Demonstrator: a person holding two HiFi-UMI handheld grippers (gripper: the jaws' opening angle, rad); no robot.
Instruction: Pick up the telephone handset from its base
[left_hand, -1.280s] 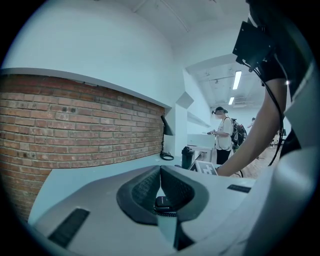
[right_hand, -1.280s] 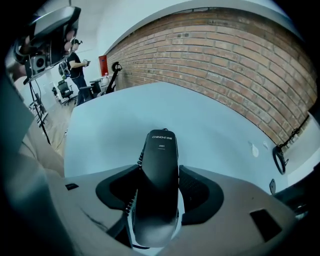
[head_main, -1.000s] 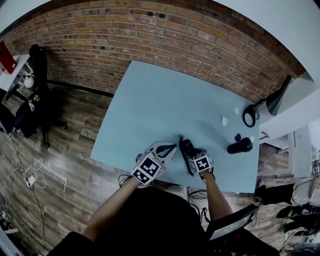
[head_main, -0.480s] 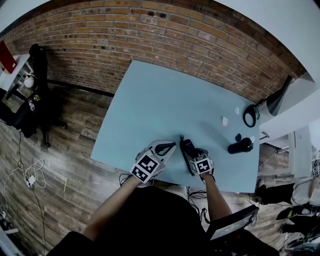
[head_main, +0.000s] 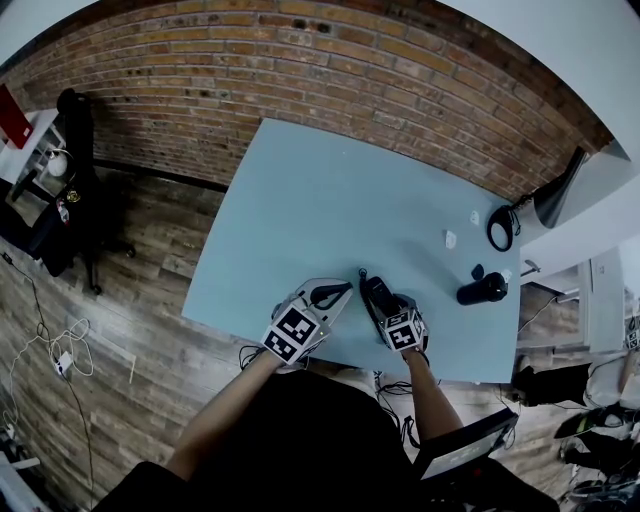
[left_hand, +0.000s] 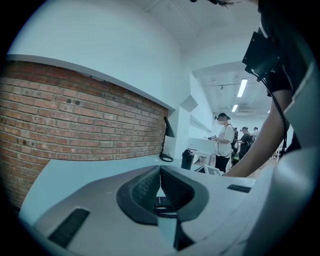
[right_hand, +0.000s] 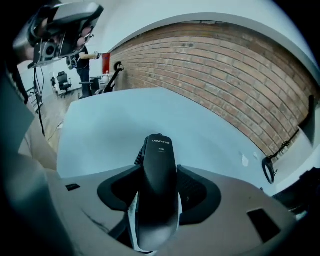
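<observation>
Handset (right_hand: 159, 185) pinched between my right fingers (right_hand: 200, 192), long axis running along them, tip pointing away; left fingers (left_hand: 142, 192) pressed together, empty, alongside.

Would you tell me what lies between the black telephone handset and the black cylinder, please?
Between black telephone handset and black cylinder, only bare pale-blue tabletop, per the head view.

slight fresh roll of right gripper (right_hand: 160, 175) on handset (right_hand: 159, 149)
</observation>
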